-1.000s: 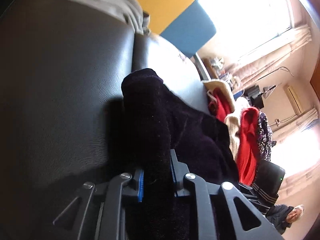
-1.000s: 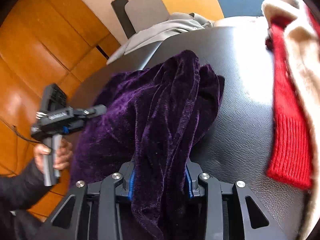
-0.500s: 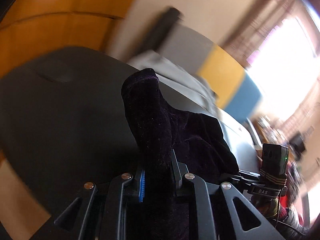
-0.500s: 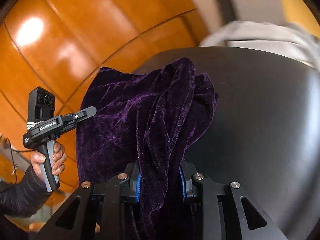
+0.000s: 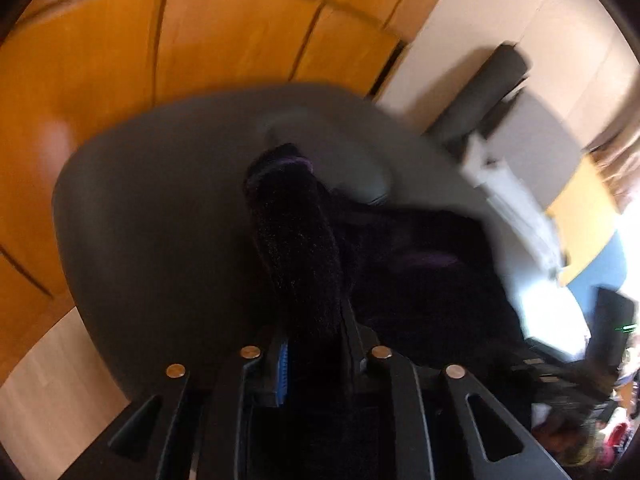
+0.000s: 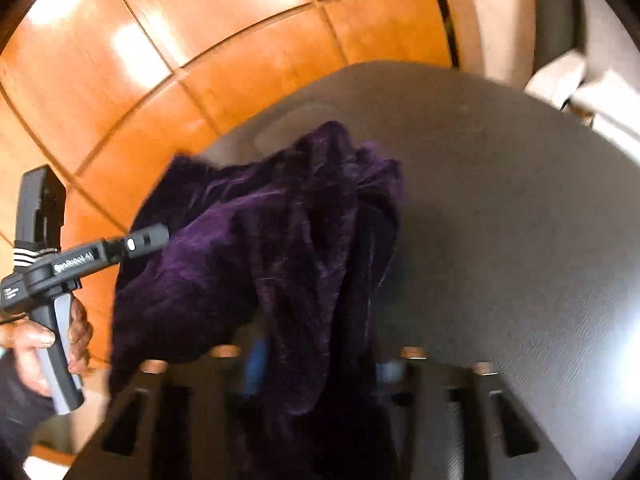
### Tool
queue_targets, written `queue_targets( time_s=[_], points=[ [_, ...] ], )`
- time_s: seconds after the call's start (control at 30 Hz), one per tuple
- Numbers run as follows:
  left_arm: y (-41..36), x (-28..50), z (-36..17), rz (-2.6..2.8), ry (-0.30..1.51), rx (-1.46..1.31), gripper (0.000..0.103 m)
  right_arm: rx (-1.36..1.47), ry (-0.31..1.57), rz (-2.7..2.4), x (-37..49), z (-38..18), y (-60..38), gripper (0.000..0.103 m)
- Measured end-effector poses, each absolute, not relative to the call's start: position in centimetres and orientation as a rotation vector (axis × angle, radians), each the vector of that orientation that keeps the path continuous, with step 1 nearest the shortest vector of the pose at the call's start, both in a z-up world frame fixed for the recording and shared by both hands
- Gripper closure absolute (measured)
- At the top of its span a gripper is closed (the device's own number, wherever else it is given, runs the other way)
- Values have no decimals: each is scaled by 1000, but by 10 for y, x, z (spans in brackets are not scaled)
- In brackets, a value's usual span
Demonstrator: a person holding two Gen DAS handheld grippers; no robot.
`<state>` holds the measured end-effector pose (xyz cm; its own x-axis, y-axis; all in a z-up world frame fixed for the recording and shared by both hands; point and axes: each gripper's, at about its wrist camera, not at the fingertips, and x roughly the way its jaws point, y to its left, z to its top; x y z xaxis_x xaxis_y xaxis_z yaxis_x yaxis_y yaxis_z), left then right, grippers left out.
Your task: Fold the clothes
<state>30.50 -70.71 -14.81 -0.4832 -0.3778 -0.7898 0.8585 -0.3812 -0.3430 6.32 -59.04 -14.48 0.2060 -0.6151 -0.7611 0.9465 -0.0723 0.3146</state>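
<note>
A dark purple velvet garment [image 6: 280,240] hangs bunched over a dark grey padded surface [image 6: 500,240]. My right gripper [image 6: 322,364] has its jaws opening. The cloth still runs between its blurred blue pads, which stand apart from it. In the left wrist view a thick fold of the same garment [image 5: 296,248] rises through my left gripper [image 5: 316,360]. Its jaws are starting to open, but the pads still look pressed on the fold. From the right wrist view the left gripper [image 6: 154,236] shows at the garment's left edge, held in a hand [image 6: 40,340].
Orange wooden wall panels [image 5: 180,40] stand behind the rounded edge of the grey surface [image 5: 160,220]. Pale floor [image 5: 48,380] lies at the lower left. Light clothes [image 5: 508,196] sit on the right, with a yellow and blue panel [image 5: 580,216] beyond them.
Both views swung away from the red and cream clothes pile toward the wooden wall, carrying the purple garment along. The right gripper's jaws have spread wider around the cloth.
</note>
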Motion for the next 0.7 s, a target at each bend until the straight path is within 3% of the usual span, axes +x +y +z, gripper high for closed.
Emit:
queue_targets(
  time_s=[0.07,0.27,0.37,0.5,0.7],
  points=[
    [-707,305,-146,-1952,968,786,73,919,481,-1391,58,-138,-590,23],
    [-683,317,-110,-1914,839,722,77,618,463,-1284,78,-85,-538,23],
    [-660,307,-96,-1992,814,679,76,657,509,-1170,102,-101,-537,27],
    [-642,271,-117,-1957,709,839,76,730,633,-1179,119,-149,-560,29],
    [-631,231,-136,-1802,549,973,75,792,571,-1251,116,-142,-556,29]
  ],
)
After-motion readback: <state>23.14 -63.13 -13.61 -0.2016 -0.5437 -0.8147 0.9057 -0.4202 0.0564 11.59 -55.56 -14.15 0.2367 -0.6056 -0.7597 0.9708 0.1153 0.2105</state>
